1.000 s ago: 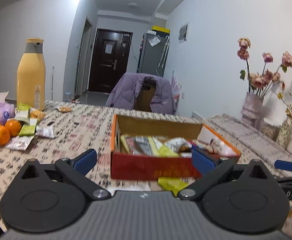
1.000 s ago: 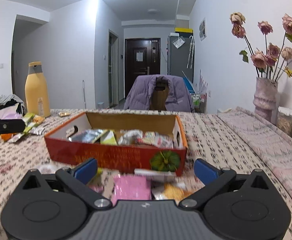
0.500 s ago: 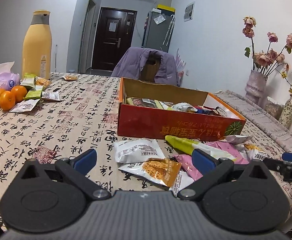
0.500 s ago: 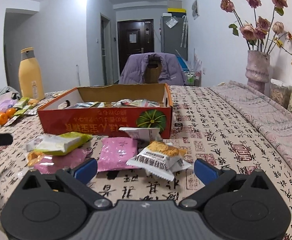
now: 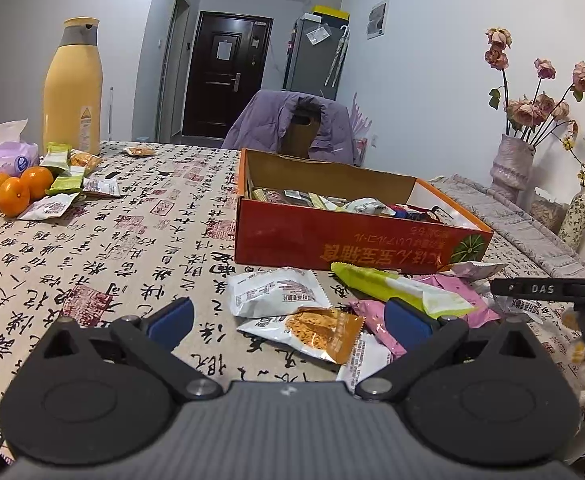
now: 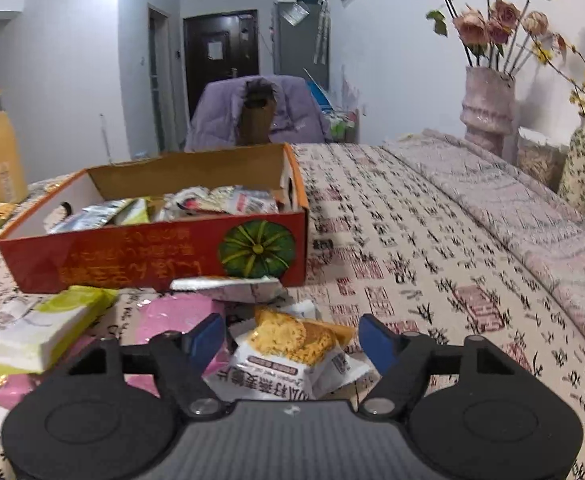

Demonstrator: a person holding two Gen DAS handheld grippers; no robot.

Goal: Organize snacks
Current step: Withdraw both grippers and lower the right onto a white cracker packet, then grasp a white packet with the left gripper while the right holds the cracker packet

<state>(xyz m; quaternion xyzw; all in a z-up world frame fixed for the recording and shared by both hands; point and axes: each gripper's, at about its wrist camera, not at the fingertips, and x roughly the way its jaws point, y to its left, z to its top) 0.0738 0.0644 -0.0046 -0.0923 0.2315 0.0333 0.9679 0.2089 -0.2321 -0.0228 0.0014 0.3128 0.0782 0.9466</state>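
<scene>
The right tool (image 6: 292, 334) is closing around a white-and-orange plastic cracker packet (image 6: 292, 354), pads not yet touching; the left tool (image 5: 288, 320) is hanging released.

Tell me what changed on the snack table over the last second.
Both tongs dipped toward the loose packets in front of the red cardboard box. The right tongs moved in around the white-and-orange cracker packet, jaws closing, not yet pressing it. The left tongs stay open, empty. Box, packets and oranges haven't moved.
</scene>
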